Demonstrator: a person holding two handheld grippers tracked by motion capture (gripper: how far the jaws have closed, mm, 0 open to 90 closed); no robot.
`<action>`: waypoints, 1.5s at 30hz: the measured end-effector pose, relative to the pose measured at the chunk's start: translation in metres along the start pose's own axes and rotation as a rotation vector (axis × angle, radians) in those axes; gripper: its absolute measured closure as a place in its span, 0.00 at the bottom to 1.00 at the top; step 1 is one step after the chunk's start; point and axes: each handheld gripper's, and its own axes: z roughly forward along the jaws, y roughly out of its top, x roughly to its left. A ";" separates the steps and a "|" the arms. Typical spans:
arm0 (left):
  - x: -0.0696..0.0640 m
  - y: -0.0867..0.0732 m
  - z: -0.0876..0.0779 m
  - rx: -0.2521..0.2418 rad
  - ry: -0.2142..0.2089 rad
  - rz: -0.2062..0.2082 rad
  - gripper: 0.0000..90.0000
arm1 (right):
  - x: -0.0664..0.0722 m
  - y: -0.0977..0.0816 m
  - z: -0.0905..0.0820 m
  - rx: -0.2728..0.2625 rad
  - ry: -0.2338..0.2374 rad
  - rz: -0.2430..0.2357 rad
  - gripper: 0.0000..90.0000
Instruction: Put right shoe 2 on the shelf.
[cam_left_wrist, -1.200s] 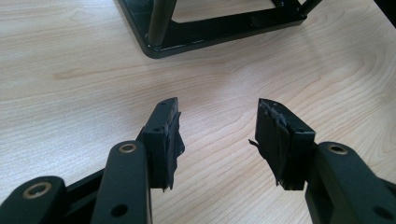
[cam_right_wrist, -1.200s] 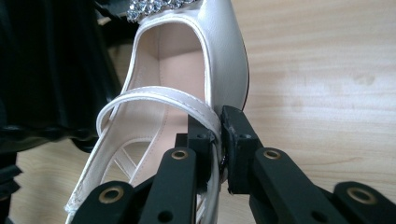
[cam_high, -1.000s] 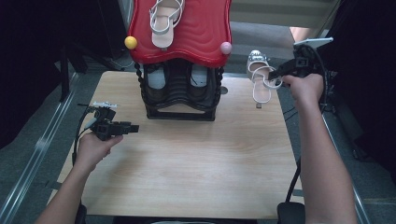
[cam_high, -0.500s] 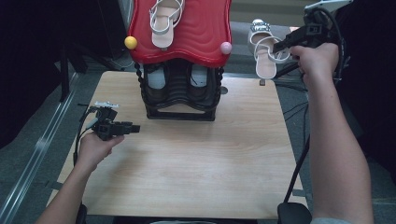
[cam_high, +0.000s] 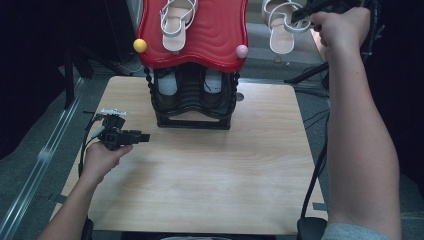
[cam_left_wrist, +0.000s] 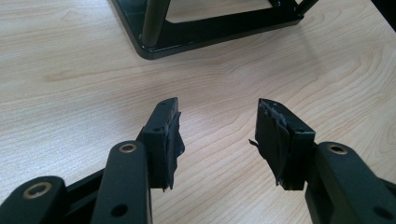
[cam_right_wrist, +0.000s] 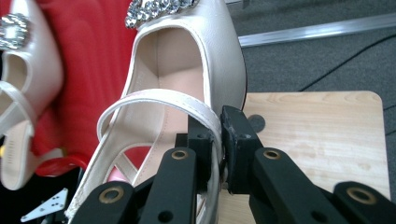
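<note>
Above wooden table (cam_high: 210, 170), right hand-held gripper (cam_right_wrist: 219, 140) clamped on sandal strap (cam_right_wrist: 154, 100).

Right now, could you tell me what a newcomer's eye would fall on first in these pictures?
The red wavy shelf crowning the black rack at the table's far edge, with one pale sandal lying on it. To its right, the right gripper holds the matching sandal aloft by its strap.
</note>
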 end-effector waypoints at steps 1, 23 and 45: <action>0.000 0.000 0.000 0.000 0.000 0.000 0.56 | 0.006 0.002 0.000 -0.003 0.002 -0.001 0.94; 0.005 -0.002 -0.005 -0.015 0.006 -0.005 0.56 | 0.113 0.010 0.070 0.028 0.079 -0.097 0.94; 0.006 -0.002 -0.005 -0.009 0.005 -0.006 0.56 | 0.117 -0.006 0.100 0.012 0.065 -0.107 0.92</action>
